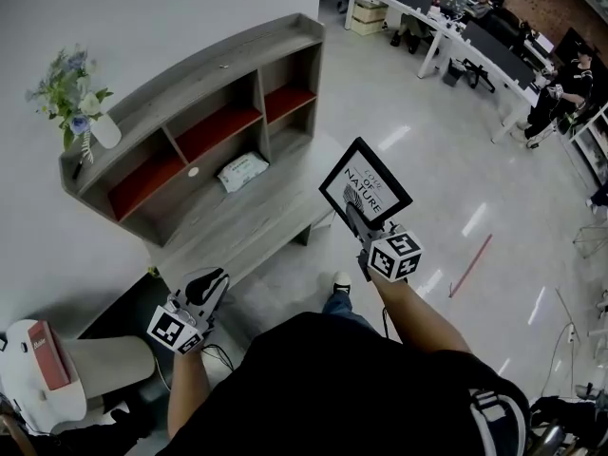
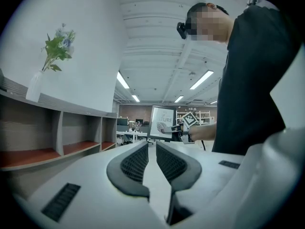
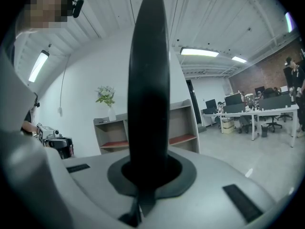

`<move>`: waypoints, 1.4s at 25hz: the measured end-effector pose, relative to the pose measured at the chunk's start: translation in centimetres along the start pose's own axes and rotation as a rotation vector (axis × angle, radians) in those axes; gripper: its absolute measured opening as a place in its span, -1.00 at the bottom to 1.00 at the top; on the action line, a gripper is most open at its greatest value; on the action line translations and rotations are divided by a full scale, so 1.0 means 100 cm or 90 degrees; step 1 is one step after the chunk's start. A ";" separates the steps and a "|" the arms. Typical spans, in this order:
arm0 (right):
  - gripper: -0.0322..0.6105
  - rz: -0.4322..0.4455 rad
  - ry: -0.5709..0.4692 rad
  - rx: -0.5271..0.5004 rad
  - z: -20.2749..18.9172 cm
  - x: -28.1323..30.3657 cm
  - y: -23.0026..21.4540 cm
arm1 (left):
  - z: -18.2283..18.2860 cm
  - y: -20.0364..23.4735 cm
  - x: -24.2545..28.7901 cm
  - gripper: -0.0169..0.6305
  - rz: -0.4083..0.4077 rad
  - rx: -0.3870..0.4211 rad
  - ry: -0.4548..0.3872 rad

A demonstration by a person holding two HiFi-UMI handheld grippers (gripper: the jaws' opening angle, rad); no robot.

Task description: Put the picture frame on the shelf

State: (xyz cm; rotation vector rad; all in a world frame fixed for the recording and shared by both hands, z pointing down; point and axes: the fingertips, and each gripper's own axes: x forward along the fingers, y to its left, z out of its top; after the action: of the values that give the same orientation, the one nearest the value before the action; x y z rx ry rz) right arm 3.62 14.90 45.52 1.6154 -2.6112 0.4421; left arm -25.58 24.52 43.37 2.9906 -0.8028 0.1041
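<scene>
On the shelf (image 1: 204, 93) lies possibly a wipes packet (image 1: 241, 171).

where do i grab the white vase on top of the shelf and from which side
Probably the white vase around its body, below the flowers, coming from the open front of the shelf: it stands upright by the wall, so the back is blocked.
</scene>
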 end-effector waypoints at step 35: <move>-0.83 0.059 0.063 -0.011 0.017 0.084 -0.144 | 0.006 0.046 0.139 -0.77 0.085 -0.019 0.014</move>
State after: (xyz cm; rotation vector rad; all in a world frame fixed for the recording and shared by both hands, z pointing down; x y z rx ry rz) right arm 12.66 1.13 48.53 1.4324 -2.6173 0.4890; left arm -15.86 13.59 43.94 2.9003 -0.9908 0.1280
